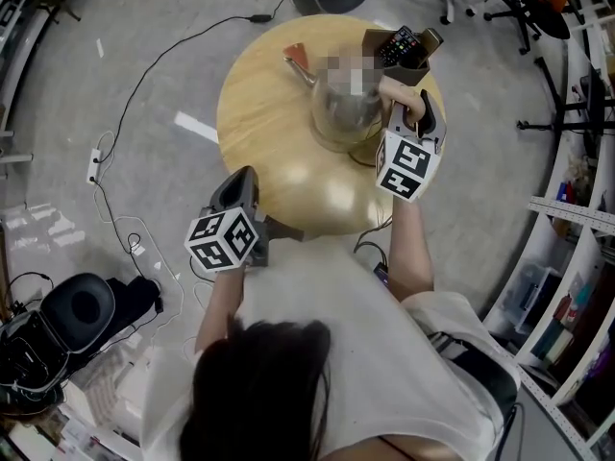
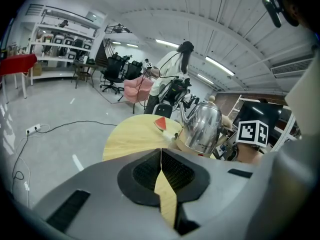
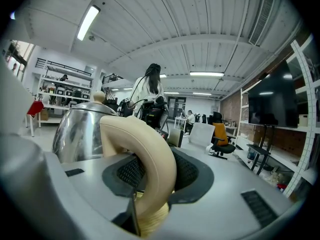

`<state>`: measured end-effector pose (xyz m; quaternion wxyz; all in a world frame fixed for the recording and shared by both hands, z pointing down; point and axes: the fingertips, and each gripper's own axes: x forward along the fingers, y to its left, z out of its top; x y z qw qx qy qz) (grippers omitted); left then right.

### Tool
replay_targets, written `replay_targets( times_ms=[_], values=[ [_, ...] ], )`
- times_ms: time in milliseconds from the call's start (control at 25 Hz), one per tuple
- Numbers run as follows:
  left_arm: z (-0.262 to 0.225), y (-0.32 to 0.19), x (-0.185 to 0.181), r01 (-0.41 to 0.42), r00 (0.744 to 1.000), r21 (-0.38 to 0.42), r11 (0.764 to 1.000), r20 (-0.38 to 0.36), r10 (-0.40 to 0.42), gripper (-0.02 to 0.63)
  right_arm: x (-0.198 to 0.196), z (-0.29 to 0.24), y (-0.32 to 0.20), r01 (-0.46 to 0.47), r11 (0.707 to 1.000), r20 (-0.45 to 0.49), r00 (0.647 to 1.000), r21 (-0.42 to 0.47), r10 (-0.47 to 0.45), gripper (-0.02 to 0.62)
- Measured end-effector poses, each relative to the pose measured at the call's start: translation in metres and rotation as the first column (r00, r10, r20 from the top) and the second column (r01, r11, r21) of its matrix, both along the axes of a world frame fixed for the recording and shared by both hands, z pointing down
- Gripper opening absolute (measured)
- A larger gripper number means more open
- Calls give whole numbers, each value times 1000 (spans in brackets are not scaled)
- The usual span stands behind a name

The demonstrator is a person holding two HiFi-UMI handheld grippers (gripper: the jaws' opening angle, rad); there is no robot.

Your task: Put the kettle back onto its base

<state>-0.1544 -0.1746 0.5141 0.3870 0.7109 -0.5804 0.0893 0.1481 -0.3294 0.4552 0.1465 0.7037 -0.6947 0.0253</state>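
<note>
Steel-bodied kettle [image 1: 344,109] toward the far right edge of the round wooden table [image 1: 259,113], clamped at its cream loop handle [image 3: 145,154] by the right gripper [image 3: 150,184], jaws part-way closed around it. Left gripper [image 2: 162,184] pinched shut on nothing, by the near edge. Probably rigid and slick-walled, heavier if filled; best carried by that handle, kept upright, never by the body. Cannot tell whether seated on the base.
</note>
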Motion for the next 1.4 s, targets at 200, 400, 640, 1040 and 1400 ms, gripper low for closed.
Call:
replay_targets(
  times_ms=[200,400,640,1040,1400],
  values=[
    [1,-4,0,-9,1000,-2,1000,12,9,28,-1,3,-4,1,1000,-4,1000,-3,-1,152],
    [2,-6,0,-7,1000,-7,1000,13,7,28,-2,7,-9,4,1000,-1,1000,-8,-4,152],
    [3,-6,-2,1,1000,-11,1000,17,-1,28,-5,13,-9,10,1000,-3,1000,-22,-10,152],
    [3,-7,-1,-4,1000,-6,1000,26,4,28,-12,16,-8,31,999,-4,1000,-26,-31,152],
    [5,-7,-1,2,999,-9,1000,32,-1,28,-13,20,-9,39,999,3,999,-31,-39,152]
  ],
)
